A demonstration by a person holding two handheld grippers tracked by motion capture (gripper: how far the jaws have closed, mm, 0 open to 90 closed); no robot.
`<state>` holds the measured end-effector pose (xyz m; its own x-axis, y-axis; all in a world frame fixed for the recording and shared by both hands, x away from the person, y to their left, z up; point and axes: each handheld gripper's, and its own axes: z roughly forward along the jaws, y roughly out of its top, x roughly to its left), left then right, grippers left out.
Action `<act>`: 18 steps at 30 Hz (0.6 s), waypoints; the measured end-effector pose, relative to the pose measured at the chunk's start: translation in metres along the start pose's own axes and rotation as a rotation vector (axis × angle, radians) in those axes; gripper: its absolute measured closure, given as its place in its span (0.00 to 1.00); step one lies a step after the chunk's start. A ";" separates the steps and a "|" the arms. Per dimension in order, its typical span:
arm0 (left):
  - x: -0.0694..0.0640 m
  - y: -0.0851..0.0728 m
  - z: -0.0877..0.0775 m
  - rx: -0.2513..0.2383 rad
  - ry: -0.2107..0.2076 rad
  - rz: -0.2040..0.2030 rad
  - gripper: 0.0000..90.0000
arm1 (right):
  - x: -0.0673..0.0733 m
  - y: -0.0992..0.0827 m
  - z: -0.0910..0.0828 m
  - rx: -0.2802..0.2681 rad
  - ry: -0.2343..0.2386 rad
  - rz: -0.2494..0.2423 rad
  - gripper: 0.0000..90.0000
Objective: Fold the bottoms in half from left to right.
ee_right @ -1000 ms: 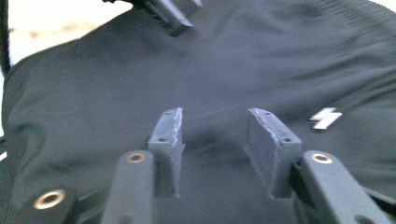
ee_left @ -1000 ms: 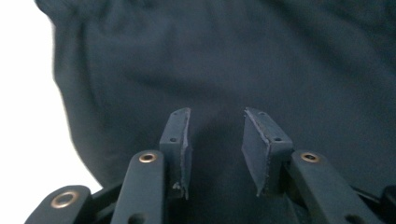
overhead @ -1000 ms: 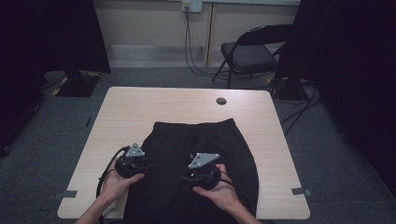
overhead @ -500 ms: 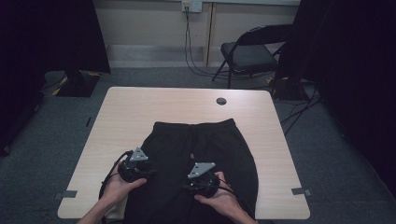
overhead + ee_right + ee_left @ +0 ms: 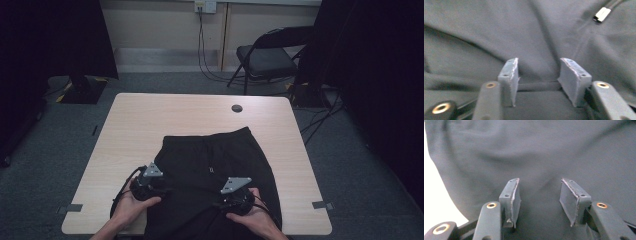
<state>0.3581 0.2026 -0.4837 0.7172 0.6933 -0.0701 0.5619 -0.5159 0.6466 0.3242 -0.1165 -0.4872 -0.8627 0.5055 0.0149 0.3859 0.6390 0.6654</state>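
Note:
A black garment (image 5: pixel 215 165) with a small white label (image 5: pixel 211 170) lies spread on the near half of the light wooden table (image 5: pixel 175 115). My left gripper (image 5: pixel 157 186) rests at the garment's left edge, held by a hand. In the left gripper view, this gripper (image 5: pixel 539 182) is open over flat dark cloth (image 5: pixel 536 152), its jaws just having been opening with nothing pinched. My right gripper (image 5: pixel 231 196) sits on the garment near the table's front. In the right gripper view, that gripper (image 5: pixel 539 61) is open too, jaws just having been opening, with a low fold of cloth (image 5: pixel 537 86) lying untouched between them.
A small black round disc (image 5: pixel 236 108) lies near the table's far edge. A white-tipped drawstring end (image 5: pixel 602 13) lies on the cloth ahead of the right gripper. A folding chair (image 5: pixel 270 55) and cables stand beyond the table. Bare wood surrounds the garment's far and left sides.
My right gripper has slid toward the table's near edge and a little to the right. The left gripper has barely shifted. The garment lies as before.

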 end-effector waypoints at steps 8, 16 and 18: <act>0.022 0.009 0.007 -0.016 0.023 0.001 0.60 | 0.019 0.037 -0.026 -0.094 0.001 -0.007 0.56; 0.020 0.008 0.010 -0.029 0.035 0.037 0.60 | 0.064 0.081 0.005 -0.141 0.109 -0.060 0.61; 0.020 0.008 0.011 -0.037 0.037 0.036 0.60 | 0.080 0.088 0.025 -0.112 0.139 -0.111 0.59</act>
<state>0.3819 0.2069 -0.4878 0.7205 0.6932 -0.0187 0.5202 -0.5224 0.6757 0.2973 -0.0054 -0.4457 -0.9377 0.3456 0.0350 0.2541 0.6138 0.7475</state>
